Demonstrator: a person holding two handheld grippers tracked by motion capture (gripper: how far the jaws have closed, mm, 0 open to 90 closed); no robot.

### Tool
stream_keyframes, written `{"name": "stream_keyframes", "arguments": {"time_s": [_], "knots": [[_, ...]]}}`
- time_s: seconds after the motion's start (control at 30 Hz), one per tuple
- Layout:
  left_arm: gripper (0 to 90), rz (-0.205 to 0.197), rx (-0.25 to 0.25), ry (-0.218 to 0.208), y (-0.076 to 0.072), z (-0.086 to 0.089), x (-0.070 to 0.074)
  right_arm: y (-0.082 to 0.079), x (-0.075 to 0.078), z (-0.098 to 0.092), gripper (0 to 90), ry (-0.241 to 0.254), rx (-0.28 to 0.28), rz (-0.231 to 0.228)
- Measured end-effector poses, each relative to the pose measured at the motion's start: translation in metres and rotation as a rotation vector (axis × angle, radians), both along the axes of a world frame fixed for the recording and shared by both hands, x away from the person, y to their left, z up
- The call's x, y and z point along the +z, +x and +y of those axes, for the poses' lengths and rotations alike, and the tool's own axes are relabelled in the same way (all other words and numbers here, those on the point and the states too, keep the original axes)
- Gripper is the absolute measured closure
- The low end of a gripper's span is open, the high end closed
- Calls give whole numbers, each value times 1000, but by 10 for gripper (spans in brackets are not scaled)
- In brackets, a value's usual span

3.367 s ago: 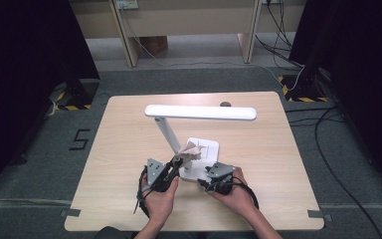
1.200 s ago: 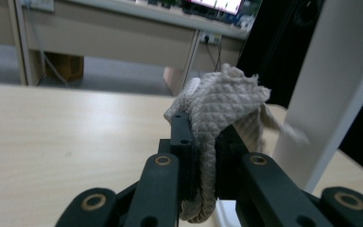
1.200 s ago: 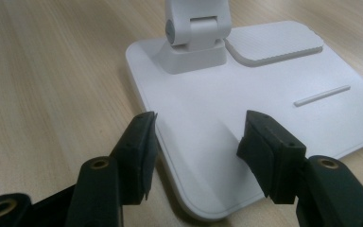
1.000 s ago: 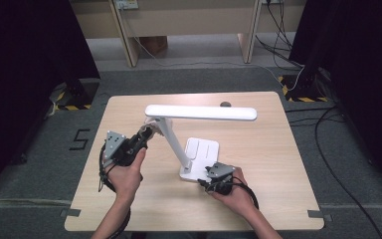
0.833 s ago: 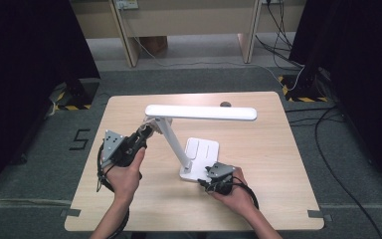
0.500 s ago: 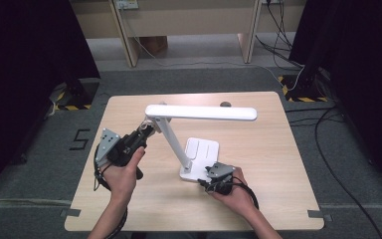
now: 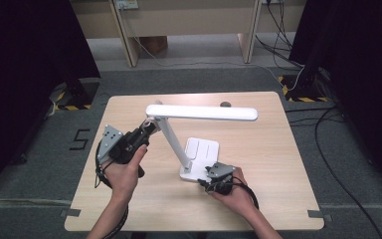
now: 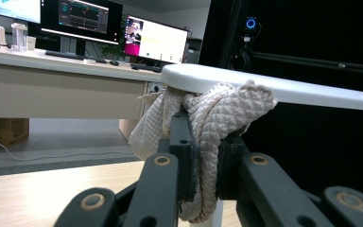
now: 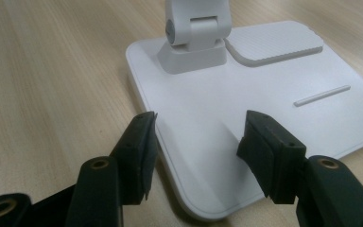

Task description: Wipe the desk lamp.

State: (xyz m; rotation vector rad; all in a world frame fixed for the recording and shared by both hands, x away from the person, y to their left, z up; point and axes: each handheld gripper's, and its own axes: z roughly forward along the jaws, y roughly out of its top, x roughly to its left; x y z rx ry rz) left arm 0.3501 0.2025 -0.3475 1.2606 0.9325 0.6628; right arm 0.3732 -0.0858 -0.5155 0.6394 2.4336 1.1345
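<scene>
Left claw point(image 7: 146, 128) pinches a cream braided rope point(image 8: 208, 123) right under the white lamp head point(image 7: 204, 112), at the joint end, about 10 o'clock from the lamp base point(image 7: 201, 157). Right claw point(image 9: 196, 142) is spread, its jaws straddling the base's near corner at 6 o'clock on the bench point(image 7: 278, 164). The floor mark "5" point(image 7: 79, 139) lies at 9 o'clock of the bench.

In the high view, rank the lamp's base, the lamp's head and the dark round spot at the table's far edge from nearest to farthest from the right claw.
1. Lamp's base: right at the right claw, by the table's near middle.
2. Lamp's head: farther back, raised above the table.
3. Dark round spot: at the table's far edge.
</scene>
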Motion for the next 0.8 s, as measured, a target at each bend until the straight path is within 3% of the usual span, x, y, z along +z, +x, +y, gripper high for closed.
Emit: {"name": "stream_keyframes", "arguments": {"time_s": [0.33,0.8], "knots": [[812,13,-37,-21,0,3,-6,0,0,0,458,1,-2,1],[809,35,-75,-8,1,3,-18,0,0,0,458,3,-2,1]]}}
